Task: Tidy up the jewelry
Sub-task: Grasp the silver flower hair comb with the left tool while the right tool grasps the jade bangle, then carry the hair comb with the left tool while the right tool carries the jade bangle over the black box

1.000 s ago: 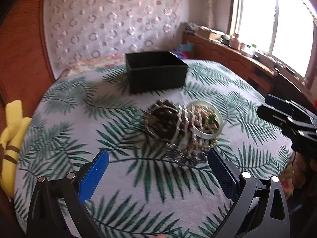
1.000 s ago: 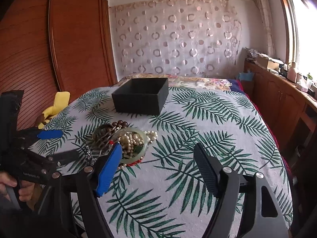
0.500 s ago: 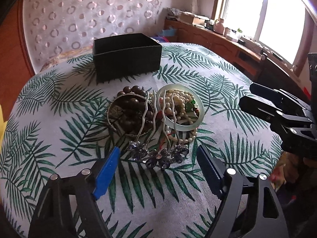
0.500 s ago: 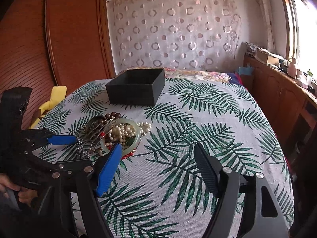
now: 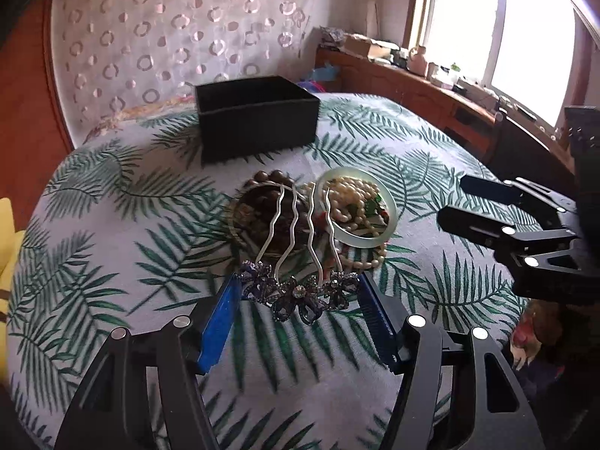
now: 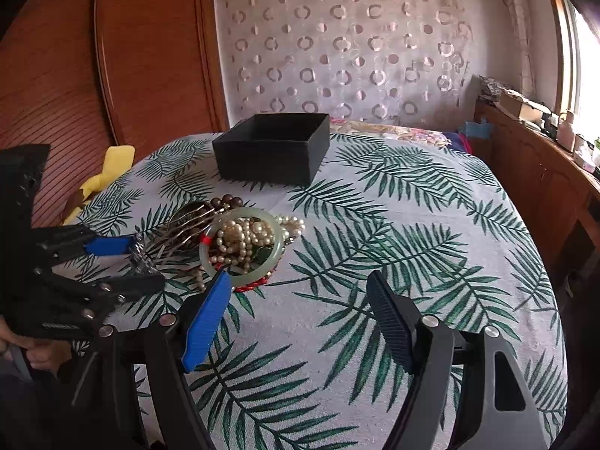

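A silver hair comb with wavy prongs and a dark flower head lies at the near edge of a jewelry pile. My left gripper straddles that flower head, its jaws closing, each blue pad right beside an end of it. The pile also holds a pale jade bangle, a pearl necklace and a brown bead bracelet. Behind it stands an open black box. My right gripper hangs open over bare cloth, just right of the bangle, with nothing between its fingers.
The round table wears a palm-leaf cloth. A yellow object lies past its left edge, by a wooden panel. A cluttered wooden sideboard runs under the window at the right. A person's hand holds the left gripper.
My left gripper has come up to the pile and its jaws have narrowed around the comb's flower head. The right gripper has barely shifted and stays as wide as before.
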The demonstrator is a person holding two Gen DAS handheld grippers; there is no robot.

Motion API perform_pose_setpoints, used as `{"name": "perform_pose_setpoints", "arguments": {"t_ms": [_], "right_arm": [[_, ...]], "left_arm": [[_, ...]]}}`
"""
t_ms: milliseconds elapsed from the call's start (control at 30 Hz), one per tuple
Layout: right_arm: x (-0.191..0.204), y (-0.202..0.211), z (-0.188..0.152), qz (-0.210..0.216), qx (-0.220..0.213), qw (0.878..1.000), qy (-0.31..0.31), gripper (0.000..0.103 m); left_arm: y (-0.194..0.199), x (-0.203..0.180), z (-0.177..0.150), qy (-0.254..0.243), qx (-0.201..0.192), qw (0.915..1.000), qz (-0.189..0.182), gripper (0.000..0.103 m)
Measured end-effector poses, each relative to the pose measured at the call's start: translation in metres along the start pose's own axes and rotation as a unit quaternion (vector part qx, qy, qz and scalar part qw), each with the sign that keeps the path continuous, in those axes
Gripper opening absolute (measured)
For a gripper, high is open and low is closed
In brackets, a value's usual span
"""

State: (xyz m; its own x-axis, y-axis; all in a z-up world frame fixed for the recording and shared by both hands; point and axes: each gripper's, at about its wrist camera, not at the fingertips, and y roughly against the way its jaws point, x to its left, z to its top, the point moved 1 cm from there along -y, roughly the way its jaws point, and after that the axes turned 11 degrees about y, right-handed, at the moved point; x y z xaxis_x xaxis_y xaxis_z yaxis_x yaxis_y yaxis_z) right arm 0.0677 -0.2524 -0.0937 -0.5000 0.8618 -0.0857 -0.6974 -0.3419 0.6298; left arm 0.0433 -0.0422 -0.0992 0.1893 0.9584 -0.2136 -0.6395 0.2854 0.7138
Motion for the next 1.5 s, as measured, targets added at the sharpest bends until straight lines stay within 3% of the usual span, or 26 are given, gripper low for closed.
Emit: {"name": "perform_pose_setpoints", "arguments": {"t_ms": [67, 267, 367, 733, 800, 1000, 1500], "right_arm": [[0.001, -0.004, 0.004, 0.014, 0.003, 1.0, 0.0, 0.077], [0.001, -0.026, 0.019, 0.044, 0.023, 0.999, 0.005, 0.04], [-0.003, -0.041, 0.025, 0.054, 0.037, 0.998, -0.006, 0.029], [-0.004, -0.064, 0.028, 0.073, 0.073, 0.995, -0.017, 0.027], [-0.002, -0.063, 0.029, 0.085, 0.072, 0.994, -0.014, 0.016], [0.0, -0.051, 0.034, 0.076, 0.058, 0.995, 0.006, 0.009], [-0.006, -0.023, 0.065, 0.059, 0.003, 0.997, 0.044, 0.009]], "left_arm": [[0.007, 0.007, 0.002, 0.005, -0.009, 0.9999, 0.002, 0.061], [0.014, 0.026, 0.004, 0.019, -0.018, 0.9996, 0.009, 0.061], [0.01, 0.034, 0.002, 0.031, -0.01, 0.9994, 0.01, 0.061], [-0.008, 0.035, -0.001, 0.022, 0.012, 0.9993, 0.027, 0.064], [-0.01, 0.035, 0.0, 0.021, 0.013, 0.9991, 0.034, 0.067], [-0.01, 0.035, -0.001, 0.007, 0.009, 0.9994, 0.033, 0.061], [0.037, 0.042, 0.017, 0.017, -0.07, 0.9973, 0.017, 0.06]]}}
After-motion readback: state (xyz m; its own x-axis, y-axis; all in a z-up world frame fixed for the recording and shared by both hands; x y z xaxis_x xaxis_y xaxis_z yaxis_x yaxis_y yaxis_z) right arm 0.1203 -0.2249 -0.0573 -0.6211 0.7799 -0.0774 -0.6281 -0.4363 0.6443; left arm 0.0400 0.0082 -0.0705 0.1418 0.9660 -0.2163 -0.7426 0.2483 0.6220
